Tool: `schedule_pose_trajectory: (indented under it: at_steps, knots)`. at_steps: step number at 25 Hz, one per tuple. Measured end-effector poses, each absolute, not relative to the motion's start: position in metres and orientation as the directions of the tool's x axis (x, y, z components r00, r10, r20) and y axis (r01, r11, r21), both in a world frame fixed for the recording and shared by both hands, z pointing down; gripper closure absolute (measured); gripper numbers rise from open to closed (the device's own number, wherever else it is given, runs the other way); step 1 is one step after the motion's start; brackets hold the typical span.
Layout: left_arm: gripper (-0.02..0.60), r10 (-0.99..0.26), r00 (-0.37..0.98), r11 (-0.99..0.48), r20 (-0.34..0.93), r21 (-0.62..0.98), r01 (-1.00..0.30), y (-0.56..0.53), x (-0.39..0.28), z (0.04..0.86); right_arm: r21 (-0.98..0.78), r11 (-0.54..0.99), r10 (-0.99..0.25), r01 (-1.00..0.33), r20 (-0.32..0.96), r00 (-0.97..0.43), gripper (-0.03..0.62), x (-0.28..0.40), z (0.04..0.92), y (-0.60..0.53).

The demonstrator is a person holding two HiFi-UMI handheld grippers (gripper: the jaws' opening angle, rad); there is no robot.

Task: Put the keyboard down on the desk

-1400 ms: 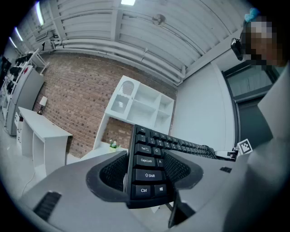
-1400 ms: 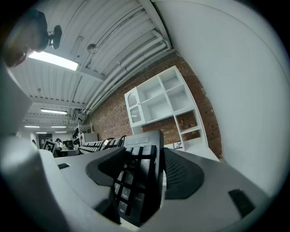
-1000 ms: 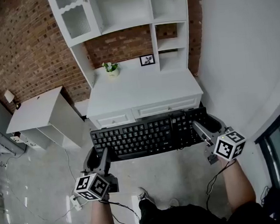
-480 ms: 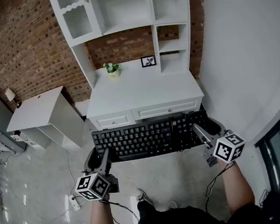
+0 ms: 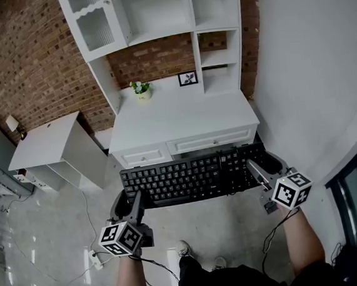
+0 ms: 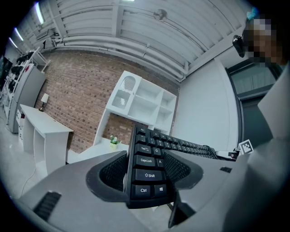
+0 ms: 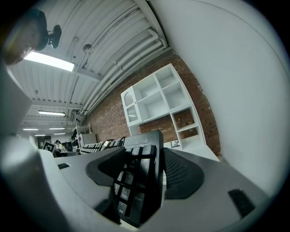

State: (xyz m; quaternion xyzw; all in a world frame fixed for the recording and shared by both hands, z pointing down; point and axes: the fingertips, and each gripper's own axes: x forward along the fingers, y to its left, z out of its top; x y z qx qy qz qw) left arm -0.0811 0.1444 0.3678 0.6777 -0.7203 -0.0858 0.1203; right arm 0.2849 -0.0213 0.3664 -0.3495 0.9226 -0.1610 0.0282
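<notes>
The front and middle of the desk lie bare, wide open to me. A plant and a picture frame stand at its back edge, under the shelves that close off the room above them. The wall runs close by my right gripper. A low white table stands well off to the left of my left gripper.

Our left arm and right arm reach forward; left tongs and right tongs each clamp one keyboard end.
</notes>
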Motion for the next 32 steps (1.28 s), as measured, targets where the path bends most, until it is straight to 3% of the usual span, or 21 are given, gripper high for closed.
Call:
schedule_pose_trajectory:
  at_steps: [19,32]
  knots:
    - [0.316,-0.999,-0.029,0.039,0.042,0.286,-0.958,0.12,-0.099,0.398,-0.311,0.686,-0.679,-0.658,0.051,-0.732,0.322,0.271,0.396,-0.036]
    - [0.316,-0.997,-0.03,0.048,0.067,0.295,-0.954,0.049,-0.191,0.389,-0.318,0.679,-0.678,-0.661,0.071,-0.731,0.322,0.179,0.386,-0.108]
